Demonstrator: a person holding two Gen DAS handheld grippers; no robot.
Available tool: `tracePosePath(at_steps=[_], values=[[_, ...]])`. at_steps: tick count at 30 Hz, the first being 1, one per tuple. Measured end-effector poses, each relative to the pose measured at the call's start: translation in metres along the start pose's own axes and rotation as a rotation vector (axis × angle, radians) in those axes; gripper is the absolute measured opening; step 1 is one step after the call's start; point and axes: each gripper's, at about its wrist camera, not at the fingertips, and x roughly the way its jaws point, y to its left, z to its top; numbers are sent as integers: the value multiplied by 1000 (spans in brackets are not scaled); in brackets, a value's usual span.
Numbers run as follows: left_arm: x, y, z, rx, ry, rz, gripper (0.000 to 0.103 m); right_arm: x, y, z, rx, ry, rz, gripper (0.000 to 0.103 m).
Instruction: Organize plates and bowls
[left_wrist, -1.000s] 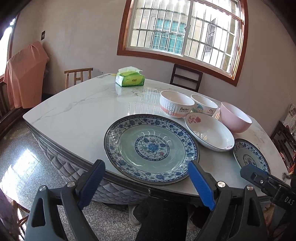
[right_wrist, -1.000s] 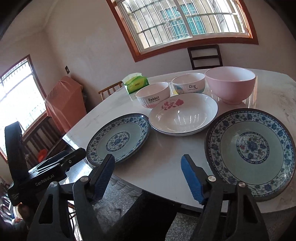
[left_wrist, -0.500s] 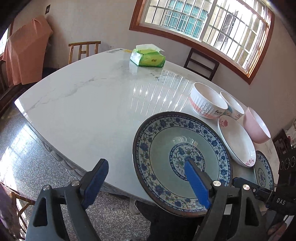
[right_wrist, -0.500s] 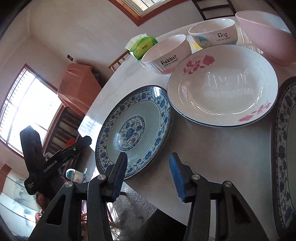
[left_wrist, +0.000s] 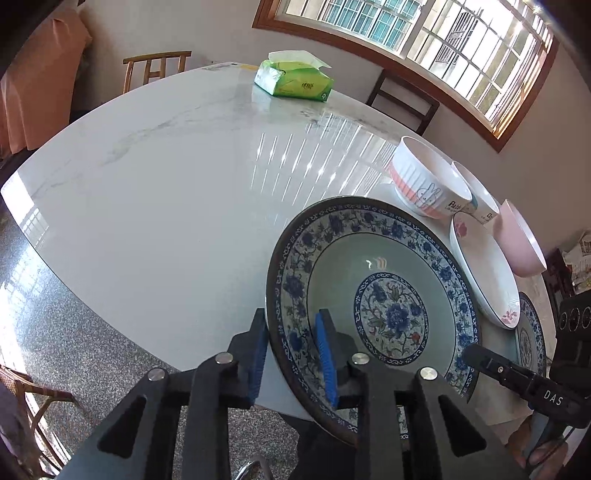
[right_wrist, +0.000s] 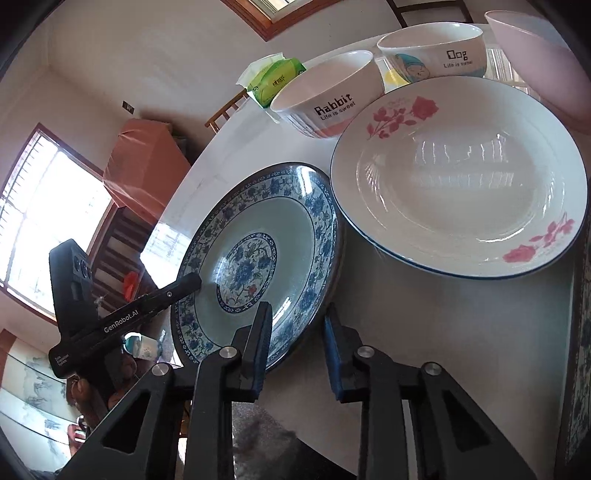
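Observation:
A blue-and-white floral plate (left_wrist: 373, 295) lies at the table's near edge; it also shows in the right wrist view (right_wrist: 258, 254). My left gripper (left_wrist: 291, 354) straddles its left rim, its jaws narrowed around it. My right gripper (right_wrist: 297, 343) straddles its right rim with a gap still showing on the right. Behind lie a white rose plate (right_wrist: 458, 177), a "Rabbit" bowl (right_wrist: 328, 96), a "Dog" bowl (right_wrist: 432, 51) and a pink bowl (right_wrist: 543, 59). A second blue floral plate (left_wrist: 532, 339) lies at the right.
The white marble table (left_wrist: 166, 184) extends far left and back. A green tissue pack (left_wrist: 295, 79) sits at its far side. Wooden chairs (left_wrist: 402, 99) stand behind the table under the window. An orange-draped object (left_wrist: 40, 77) stands at the left.
Both grippers moved in to the blue floral plate and their jaws narrowed around its opposite rims. The plate now looks tilted, with its left side raised.

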Motion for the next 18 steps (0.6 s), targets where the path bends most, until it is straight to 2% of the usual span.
tracePosePath(at_steps=[4, 18], values=[[0, 6, 3, -25, -5, -16, 23, 3, 2, 2, -20, -6, -8, 17], [-2, 37, 23, -101, -57, 45, 23, 17, 9, 10, -65, 9, 13, 17]])
